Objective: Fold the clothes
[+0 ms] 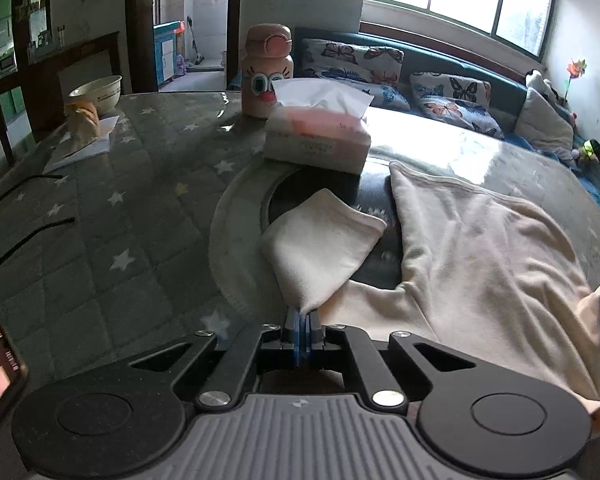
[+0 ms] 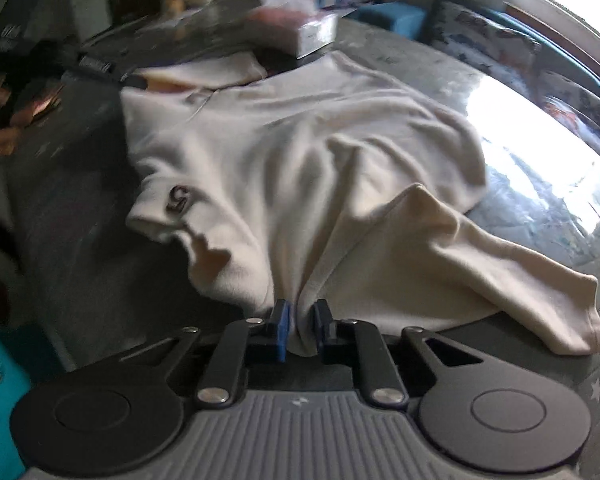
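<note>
The left gripper [image 1: 302, 316] is pinched tight on a sleeve [image 1: 320, 244] of the cream shirt [image 1: 480, 264], its blue pads pressed together with the cloth squeezed between them. The sleeve fans out ahead of the gripper, its cuff lying over a dark round patch on the tabletop [image 1: 140, 200]. The shirt body spreads toward the right edge, where its lower part is cut off behind the gripper's housing.

The right gripper [image 2: 300, 320] clamps a bunched fold of the same shirt [image 2: 300, 140]; its pads stand slightly apart with fabric packed between. A second sleeve [image 2: 500, 272] trails to the right, and a small dark emblem [image 2: 179, 200] shows on the shirt near the left. This view is blurred, so the far things are hard to make out.

Both grippers sit low, pointing across the tabletop; the hands holding them are hidden.

Further off stand a tissue box [image 1: 318, 136] and a pink bottle [image 1: 266, 72] with a cartoon face. A bowl [image 1: 96, 90] sits near the far left corner, and a phone [image 1: 0, 372] is cut off at the near left edge.
</note>
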